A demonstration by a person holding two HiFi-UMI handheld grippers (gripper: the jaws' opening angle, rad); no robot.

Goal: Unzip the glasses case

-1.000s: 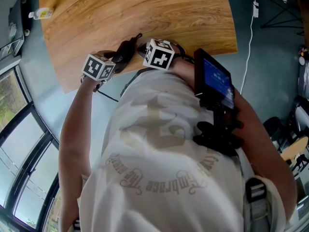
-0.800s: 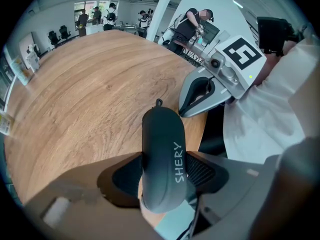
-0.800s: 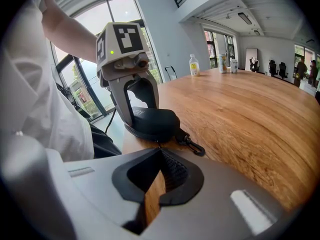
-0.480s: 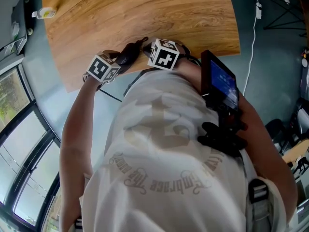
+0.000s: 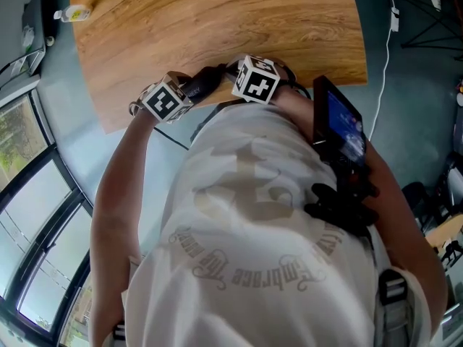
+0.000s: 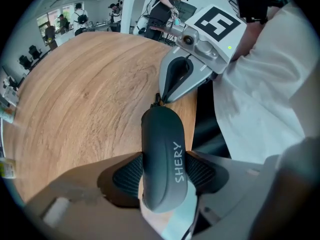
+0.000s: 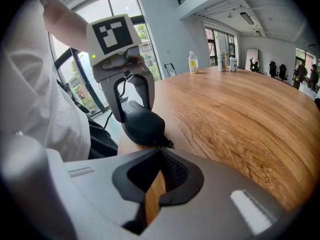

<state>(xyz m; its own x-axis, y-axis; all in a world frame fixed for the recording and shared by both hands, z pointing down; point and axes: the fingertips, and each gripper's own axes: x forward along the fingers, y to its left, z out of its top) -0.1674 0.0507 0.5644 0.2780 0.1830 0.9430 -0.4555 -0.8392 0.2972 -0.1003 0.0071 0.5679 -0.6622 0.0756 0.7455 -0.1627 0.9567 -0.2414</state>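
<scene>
The big wooden counter [image 5: 217, 35] is sitting under everything. The dark grey glasses case [image 6: 162, 149] is being held at its near edge. The left gripper [image 6: 165, 176] is squeezing the case's middle, its fingers [image 6: 127, 176] spread wide around it. White letters on the case are spelling SHERY. The right gripper [image 7: 160, 169] is pinching the tiny zip pull [image 7: 167, 145], its fingers almost pressed together.

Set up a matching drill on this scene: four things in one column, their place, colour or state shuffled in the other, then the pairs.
1. case
2. right gripper
3. bottle
4. table

A. light wood grain
B. shut on the zip pull
C. clamped in the left gripper
D. stands far off on the table

Pairs: 1-C, 2-B, 3-D, 4-A
</scene>
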